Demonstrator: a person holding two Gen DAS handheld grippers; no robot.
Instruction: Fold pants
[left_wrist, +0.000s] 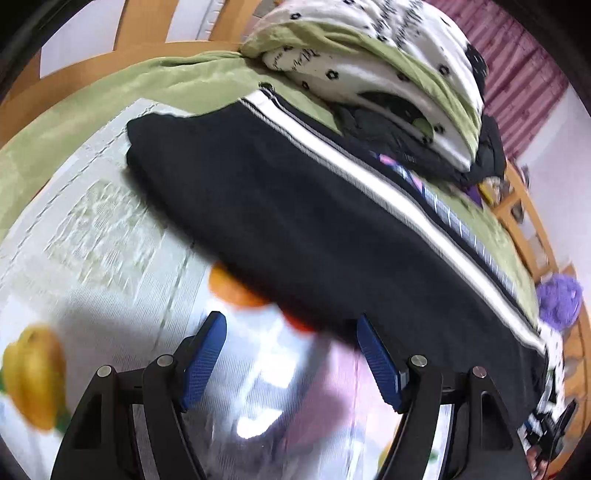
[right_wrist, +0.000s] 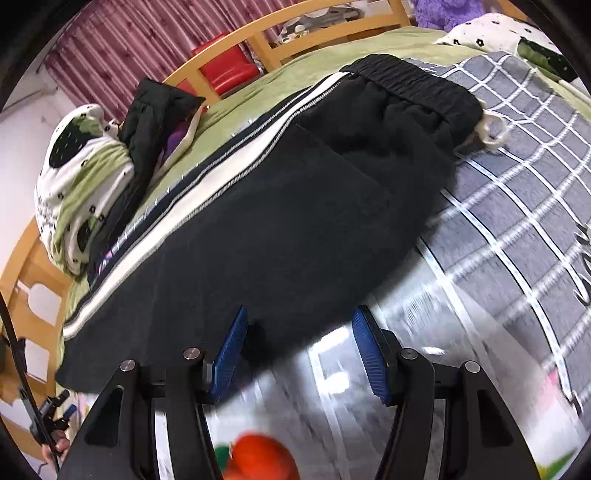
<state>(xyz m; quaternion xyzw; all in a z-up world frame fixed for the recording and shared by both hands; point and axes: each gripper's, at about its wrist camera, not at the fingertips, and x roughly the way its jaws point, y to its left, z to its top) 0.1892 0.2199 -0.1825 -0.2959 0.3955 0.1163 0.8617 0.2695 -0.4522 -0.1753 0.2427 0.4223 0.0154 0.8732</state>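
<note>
Black pants (left_wrist: 295, 221) with a white side stripe (left_wrist: 369, 177) lie flat and lengthwise on the bed. Their hem end is at the left of the left wrist view. In the right wrist view the pants (right_wrist: 277, 221) show an elastic waistband (right_wrist: 410, 77) and a white drawstring (right_wrist: 491, 133) at the far right. My left gripper (left_wrist: 290, 317) hovers open at the near edge of the cloth, and its blue pads (left_wrist: 205, 362) touch nothing. My right gripper (right_wrist: 301, 312) is open too. The near edge of the pants lies between its pads (right_wrist: 231, 350) without being pinched.
A rolled white and green quilt (left_wrist: 369, 62) and a dark jacket (right_wrist: 147, 122) lie beyond the pants. Under them are a grey checked blanket (right_wrist: 517, 184) and a green sheet (left_wrist: 110, 96). A wooden bed frame (right_wrist: 295, 40) rings the bed. A purple plush toy (left_wrist: 559, 299) sits at the right.
</note>
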